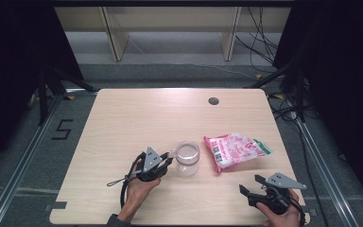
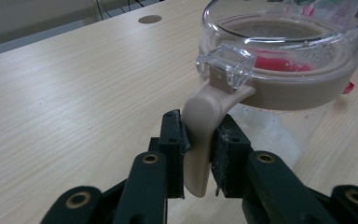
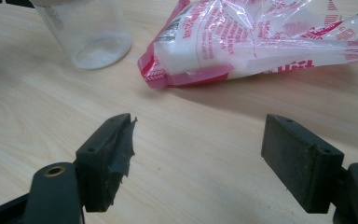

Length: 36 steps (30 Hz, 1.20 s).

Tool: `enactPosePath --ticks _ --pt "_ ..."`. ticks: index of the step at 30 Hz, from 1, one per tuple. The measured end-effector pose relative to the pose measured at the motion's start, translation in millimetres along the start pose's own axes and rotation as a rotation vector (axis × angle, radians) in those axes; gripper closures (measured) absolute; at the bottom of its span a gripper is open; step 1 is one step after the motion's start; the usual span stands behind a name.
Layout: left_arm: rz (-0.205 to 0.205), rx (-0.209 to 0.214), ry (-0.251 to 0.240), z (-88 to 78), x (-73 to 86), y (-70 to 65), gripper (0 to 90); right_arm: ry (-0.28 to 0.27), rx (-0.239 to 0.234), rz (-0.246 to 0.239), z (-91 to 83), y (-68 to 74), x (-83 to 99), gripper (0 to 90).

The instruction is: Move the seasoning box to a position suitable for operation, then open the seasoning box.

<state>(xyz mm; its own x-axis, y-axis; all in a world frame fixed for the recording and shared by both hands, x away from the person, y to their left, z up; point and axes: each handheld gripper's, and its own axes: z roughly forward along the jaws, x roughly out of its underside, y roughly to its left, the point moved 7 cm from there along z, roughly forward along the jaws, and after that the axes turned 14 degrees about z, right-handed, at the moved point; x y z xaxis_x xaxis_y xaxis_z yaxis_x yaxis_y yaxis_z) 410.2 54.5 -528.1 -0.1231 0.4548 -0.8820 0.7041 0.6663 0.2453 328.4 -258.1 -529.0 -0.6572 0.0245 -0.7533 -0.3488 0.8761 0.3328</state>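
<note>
A clear plastic jar [image 1: 188, 158] with a beige lid rim and a beige handle [image 2: 200, 135] stands upright near the table's middle front. My left gripper [image 1: 168, 161] is shut on that handle, its pads [image 2: 177, 140] pressing both sides. The jar [image 3: 91, 32] has a thin layer of white grains at its bottom. A pink and white bag [image 1: 234, 150] of white grains lies on its side right of the jar, its bottom end [image 3: 186, 60] facing my right gripper. My right gripper [image 1: 250, 185] stands open near the front right corner, with nothing between its fingers [image 3: 109, 158].
The wooden table [image 1: 137, 118] has a round cable hole [image 1: 213, 100] at the back. Its front edge lies just below both hands. Black stands and cables sit on the floor to the left and right of the table.
</note>
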Motion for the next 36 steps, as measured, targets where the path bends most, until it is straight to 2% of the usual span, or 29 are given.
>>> enactPosePath --ticks 2,4,5,6,7,8,10,12,13,14,15,19,20,22,23,25,27,28,30,31,32,33,34,35,36 --pt "0.001 -0.004 0.006 -1.2 0.3 0.1 74.1 -0.006 0.001 -0.022 1.0 -1.4 -1.3 25.7" --pt "0.011 0.000 0.005 -3.5 -0.4 -0.6 70.4 -0.005 0.001 -0.013 0.3 -0.9 -0.8 25.8" --pt "0.008 0.009 0.002 -4.8 -0.7 -0.9 66.4 0.000 0.004 0.010 -0.4 0.5 0.3 25.7" --pt "0.003 0.013 0.002 -5.9 -0.7 -1.0 64.4 -0.007 0.004 -0.018 -0.2 -1.6 -0.9 25.8" --pt "0.004 0.019 0.003 -7.4 -0.3 -0.5 62.3 0.004 -0.004 0.010 -1.4 0.5 0.6 25.7" --pt "-0.002 0.014 0.001 -9.9 -0.3 0.4 59.4 0.008 -0.012 0.016 -1.8 1.1 0.8 25.7" --pt "-0.013 0.022 -0.002 -13.7 -0.5 1.4 56.4 0.005 -0.002 0.008 -0.8 0.1 0.3 25.7" --pt "-0.030 0.049 -0.004 -19.2 -1.4 1.5 52.6 -0.003 0.004 -0.022 0.0 -1.9 -0.9 25.7" --pt "-0.032 0.052 -0.001 -21.8 -1.8 1.8 51.2 0.006 -0.004 0.004 -0.7 0.4 0.6 25.7" --pt "-0.035 0.053 0.000 -23.8 -2.5 2.4 49.4 0.009 -0.004 0.009 -1.1 0.8 1.1 25.7" --pt "-0.038 0.053 -0.002 -25.6 -3.3 3.0 48.1 0.002 -0.002 -0.006 -0.7 -0.1 0.4 25.8" --pt "-0.047 0.059 -0.008 -30.2 -6.6 5.7 45.9 0.005 -0.022 -0.024 -1.9 0.5 -0.1 25.7" --pt "-0.064 0.065 -0.007 -31.5 -7.9 6.2 45.8 -0.016 -0.017 -0.040 -0.1 -1.1 -1.4 25.7" --pt "-0.089 0.073 -0.015 -32.7 -10.2 6.8 44.8 -0.018 -0.013 -0.042 -0.6 -1.9 -1.7 25.6" --pt "-0.093 0.074 -0.017 -33.3 -11.1 7.1 44.8 -0.013 -0.018 -0.015 -0.9 0.0 -0.6 25.7" --pt "-0.081 0.063 -0.029 -36.1 -14.3 7.7 47.4 0.002 -0.019 0.013 -2.0 1.5 0.8 25.5" --pt "-0.056 0.062 -0.038 -39.1 -17.4 8.1 51.2 -0.002 -0.007 -0.003 -0.5 0.0 0.1 25.3" --pt "-0.063 0.059 -0.048 -40.2 -19.6 8.2 54.7 -0.009 -0.011 -0.035 -0.1 -1.3 -1.0 25.0" --pt "-0.070 0.069 -0.068 -41.7 -23.5 8.8 60.5 -0.006 -0.019 -0.045 -0.6 -0.4 -1.2 24.8" --pt "-0.060 0.056 -0.081 -41.7 -26.8 8.8 64.3 -0.008 -0.021 -0.046 -0.6 0.3 -1.3 24.8" --pt "-0.039 0.043 -0.084 -41.3 -28.2 8.8 69.2 0.001 -0.015 -0.011 -1.0 2.8 0.4 24.6" --pt "-0.024 0.020 -0.080 -41.3 -29.1 8.9 71.0 -0.013 -0.014 -0.033 0.9 0.9 -0.9 24.4" --pt "-0.025 -0.007 -0.093 -40.3 -31.2 8.3 73.6 -0.004 -0.013 -0.009 0.4 2.7 0.4 24.2" --pt "-0.009 -0.011 -0.095 -39.8 -32.6 8.8 76.3 -0.004 -0.009 -0.022 0.6 1.4 0.0 24.2" --pt "-0.024 -0.014 -0.102 -39.0 -34.2 8.2 78.2 -0.007 -0.023 -0.034 -0.3 1.2 -0.5 24.2"
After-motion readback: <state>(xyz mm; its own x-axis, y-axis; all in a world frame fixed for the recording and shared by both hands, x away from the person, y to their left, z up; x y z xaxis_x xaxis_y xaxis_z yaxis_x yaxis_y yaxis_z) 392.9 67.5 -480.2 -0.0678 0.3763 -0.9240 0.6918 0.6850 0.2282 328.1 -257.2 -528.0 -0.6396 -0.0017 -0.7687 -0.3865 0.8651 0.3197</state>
